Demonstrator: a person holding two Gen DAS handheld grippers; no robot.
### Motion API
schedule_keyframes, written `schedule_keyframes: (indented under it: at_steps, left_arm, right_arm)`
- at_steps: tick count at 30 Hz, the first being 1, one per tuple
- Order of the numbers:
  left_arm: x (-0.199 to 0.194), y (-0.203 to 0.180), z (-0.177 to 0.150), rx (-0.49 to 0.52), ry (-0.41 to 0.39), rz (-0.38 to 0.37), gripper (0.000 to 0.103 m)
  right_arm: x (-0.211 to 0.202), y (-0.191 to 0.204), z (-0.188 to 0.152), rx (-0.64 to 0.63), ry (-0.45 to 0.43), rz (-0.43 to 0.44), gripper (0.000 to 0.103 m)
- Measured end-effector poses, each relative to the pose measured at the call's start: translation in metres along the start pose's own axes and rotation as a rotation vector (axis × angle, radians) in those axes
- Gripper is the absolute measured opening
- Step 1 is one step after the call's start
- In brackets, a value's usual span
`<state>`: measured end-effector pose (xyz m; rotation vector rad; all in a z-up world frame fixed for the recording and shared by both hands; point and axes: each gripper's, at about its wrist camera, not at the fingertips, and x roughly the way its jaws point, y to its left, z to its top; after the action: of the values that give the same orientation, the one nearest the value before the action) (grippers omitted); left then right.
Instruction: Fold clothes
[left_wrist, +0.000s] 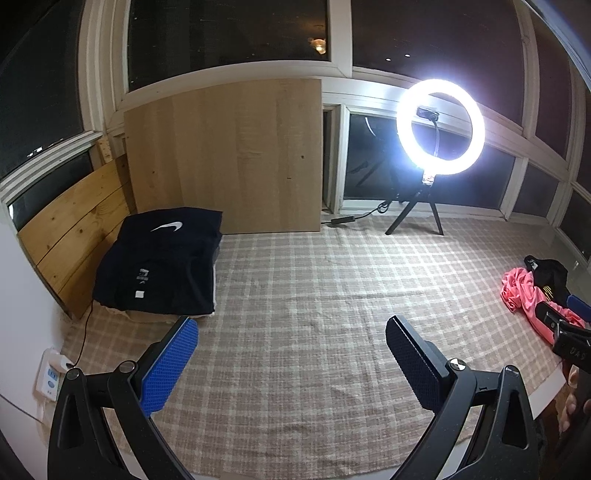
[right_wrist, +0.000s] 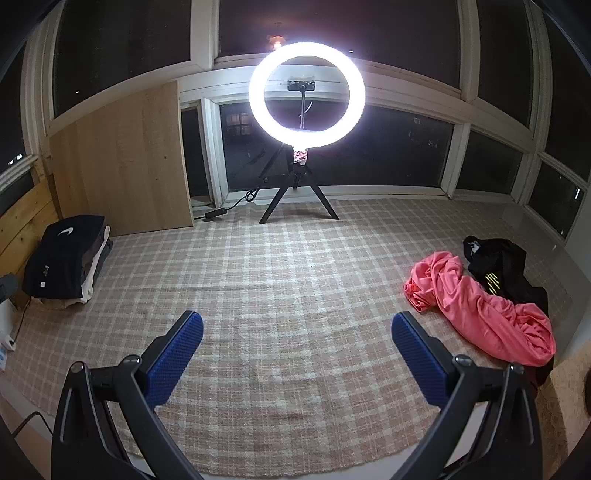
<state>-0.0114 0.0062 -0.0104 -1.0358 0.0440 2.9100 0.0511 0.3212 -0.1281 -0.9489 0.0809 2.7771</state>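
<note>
Two grippers, both spread wide with nothing between the fingers, both tilted down over a beige-and-white checked woven cloth (right_wrist: 295, 288) covering the surface.

Left gripper (left_wrist: 291, 350): blue ribbed fingers (left_wrist: 173, 365) released, hovering above bare cloth. Ahead and to the left of them, near the corner: folded stack of clothes, topped by a black garment with a white swoosh logo (left_wrist: 162, 262), leaning against pale wooden boards (left_wrist: 225, 155).

Right gripper (right_wrist: 297, 350): blue ribbed fingers (right_wrist: 417, 362) released, likewise over bare cloth. Just to the right of them: crumpled coral-pink garment (right_wrist: 484, 306), unfolded, lying in a loose heap. Behind it and touching it: rumpled black garment with yellow-green stripes (right_wrist: 498, 269), also unfolded.

Straight ahead, well apart from the fingers: lit white ring light on a black tripod (right_wrist: 306, 96), standing at the far edge of the cloth before dark windows (right_wrist: 406, 147).
</note>
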Motion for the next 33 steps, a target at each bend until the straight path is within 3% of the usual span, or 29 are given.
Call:
schedule_keyframes:
  at_steps: [17,33]
  left_arm:
    - [0.022,-0.023,0.015,0.076,0.008,-0.097,0.102]
    - [0.055,-0.061,0.03,0.202,0.032,-0.243,0.102]
  right_arm:
    - [0.0,-0.017,0.004,0.059,0.005,-0.095,0.103]
    - [-0.001,-0.043,-0.006,0.152,0.021,-0.224,0.103]
